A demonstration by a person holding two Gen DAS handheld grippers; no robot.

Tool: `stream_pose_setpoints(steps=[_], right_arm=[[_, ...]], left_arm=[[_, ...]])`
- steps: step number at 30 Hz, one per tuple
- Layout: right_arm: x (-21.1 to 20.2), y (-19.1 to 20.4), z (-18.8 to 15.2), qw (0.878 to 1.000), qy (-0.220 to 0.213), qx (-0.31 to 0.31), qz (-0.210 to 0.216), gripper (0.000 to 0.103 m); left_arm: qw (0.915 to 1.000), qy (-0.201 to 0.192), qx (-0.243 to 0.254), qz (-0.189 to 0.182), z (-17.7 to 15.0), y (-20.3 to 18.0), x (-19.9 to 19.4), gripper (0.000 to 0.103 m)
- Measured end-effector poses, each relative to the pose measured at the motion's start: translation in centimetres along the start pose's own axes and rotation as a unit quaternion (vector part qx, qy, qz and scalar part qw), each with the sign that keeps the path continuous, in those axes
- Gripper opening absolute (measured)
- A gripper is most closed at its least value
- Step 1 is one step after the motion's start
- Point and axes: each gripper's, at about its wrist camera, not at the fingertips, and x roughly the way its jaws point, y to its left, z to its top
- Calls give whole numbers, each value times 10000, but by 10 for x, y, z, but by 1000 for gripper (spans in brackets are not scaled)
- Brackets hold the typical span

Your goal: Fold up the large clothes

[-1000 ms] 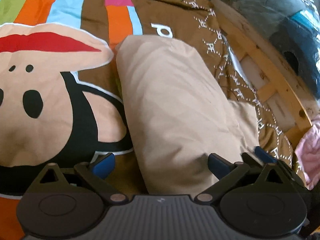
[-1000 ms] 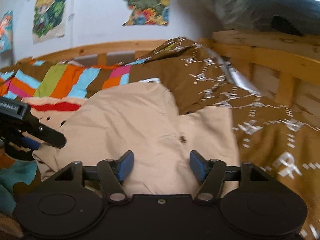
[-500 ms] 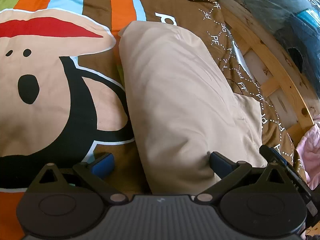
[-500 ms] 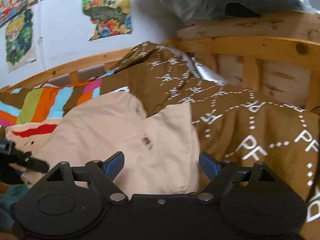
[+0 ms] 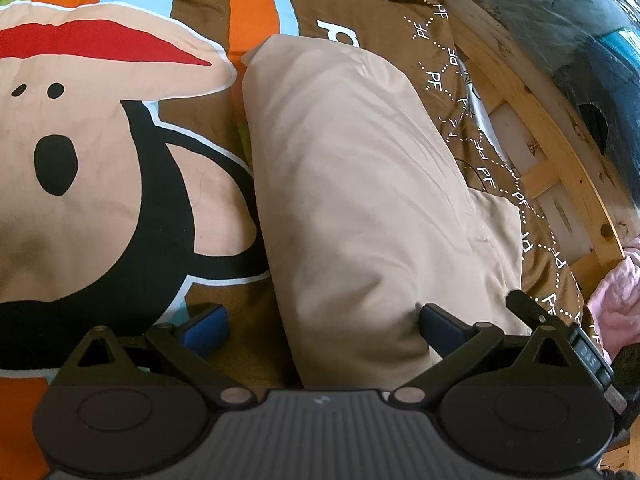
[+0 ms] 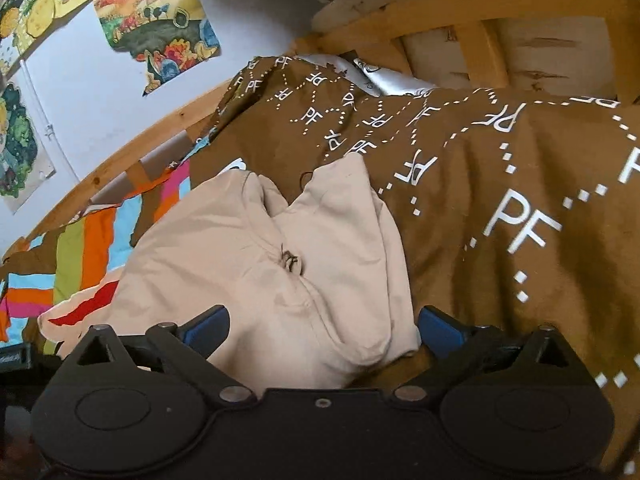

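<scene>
While my left gripper [image 5: 320, 322] and right gripper [image 6: 322, 322] gaped empty, the beige garment [image 5: 360, 200] lay folded near the bed's [image 5: 532, 120] railed edge. I judged each should pinch a near corner evenly.

A bed with a pale wooden slatted frame [image 5: 532, 120] carries everything here. Spread over it is a brown duvet cover [image 5: 376, 20] printed with white dotted lines and "PF" letters, bright colour stripes and a large cartoon monkey face [image 5: 80, 168]. Directly on that cover lies a folded beige cotton garment [image 5: 352, 200], long and narrow, its near end between the cartoon face and the frame. In the right wrist view the same garment [image 6: 256, 264] rests against a raised brown fold of the cover [image 6: 500, 200].
</scene>
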Motion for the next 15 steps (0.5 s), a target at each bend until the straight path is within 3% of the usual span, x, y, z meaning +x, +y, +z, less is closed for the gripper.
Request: stream_pose_setpoints(steps=[4,8,9,11,13,15], right_arm=[[15,-4,0,9998,156,80,-82,99],[17,1,-8,9996,78,-227,-142,97],[16,3,-9,9993,47,-278,-229,93],[13,6,-9,9980,-36,-447,-442,71],[10,9,-9,9972,-135,-590,-440,59],[9,15,-10,9944,-213,-899,-510,55]], left_arm=[[10000,-1,-3,-1,0,0,0,103],[10000,0,-1,1,0,0,0,103],[10000,1,-1,1,0,0,0,103],[10000,2,4,1,0,0,0,103],[10000,-3,4,9,0,0,1,103],[10000,-3,-1,7,0,0,1,103]])
